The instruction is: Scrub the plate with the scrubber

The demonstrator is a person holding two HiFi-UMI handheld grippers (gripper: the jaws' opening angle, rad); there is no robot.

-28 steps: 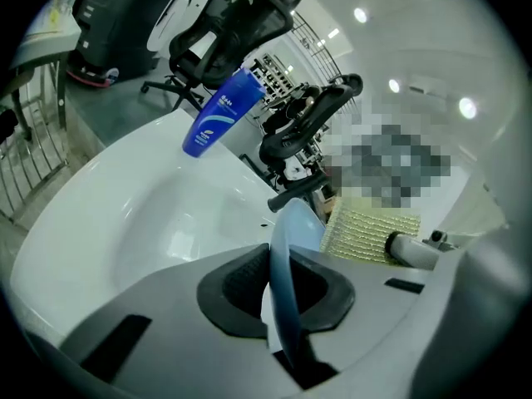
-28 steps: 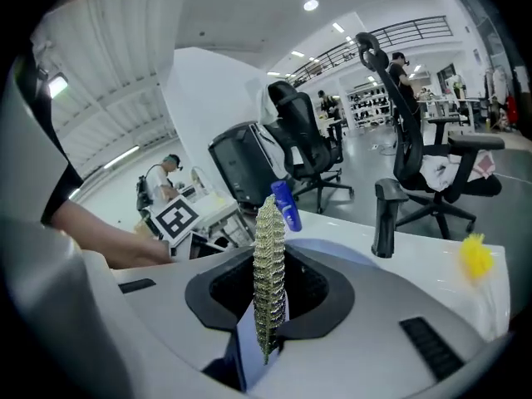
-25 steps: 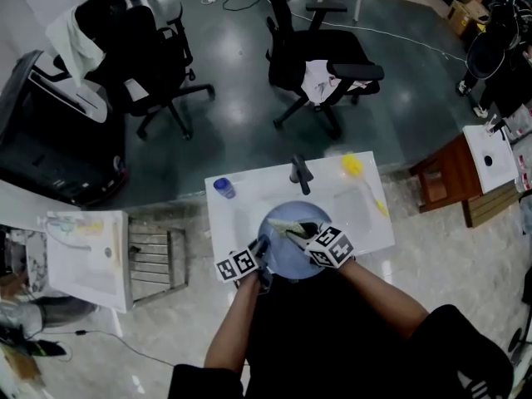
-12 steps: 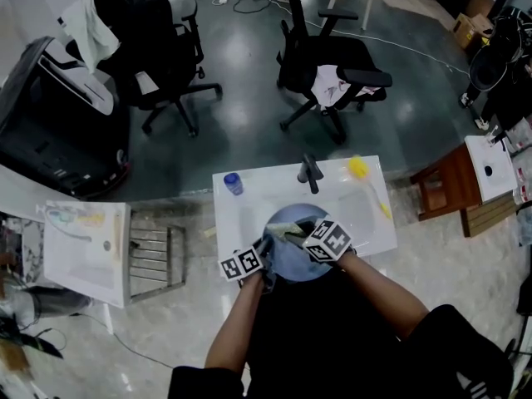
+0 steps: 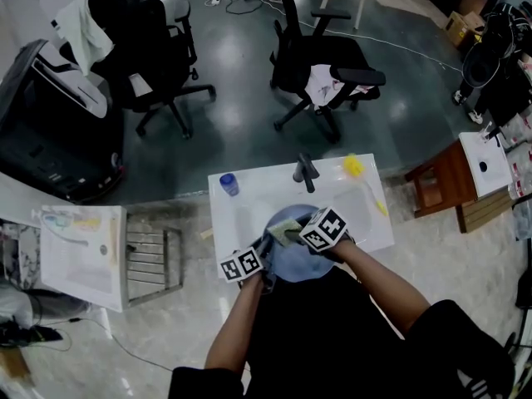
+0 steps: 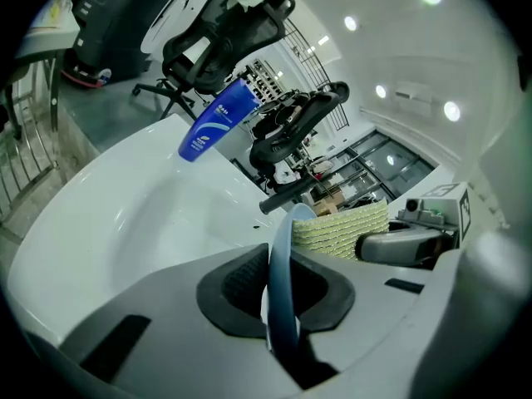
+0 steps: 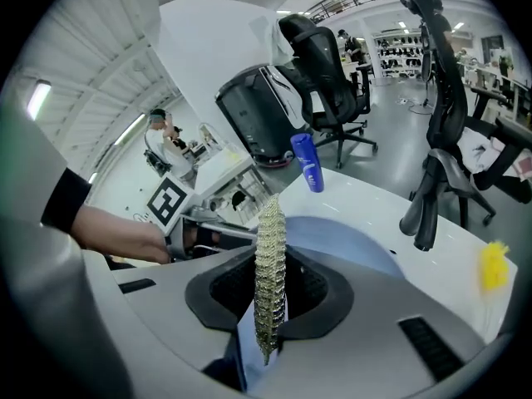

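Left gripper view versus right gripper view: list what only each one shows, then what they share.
Only the left gripper view: the left tongs shut on the plate at its rim, seen edge-on. Only the right gripper view: the right tongs shut on the scrubber, a yellow object on the sink edge, and the hand holding the left tongs. Both: the plate, scrubber, blue bottle, sink and black office chairs.

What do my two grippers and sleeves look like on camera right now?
The left gripper and right gripper are pale grey moulded shells with black ribbed pads in the jaws. Each carries a cube of black-and-white square markers. No cables show. The person wears a black top, forearms bare.
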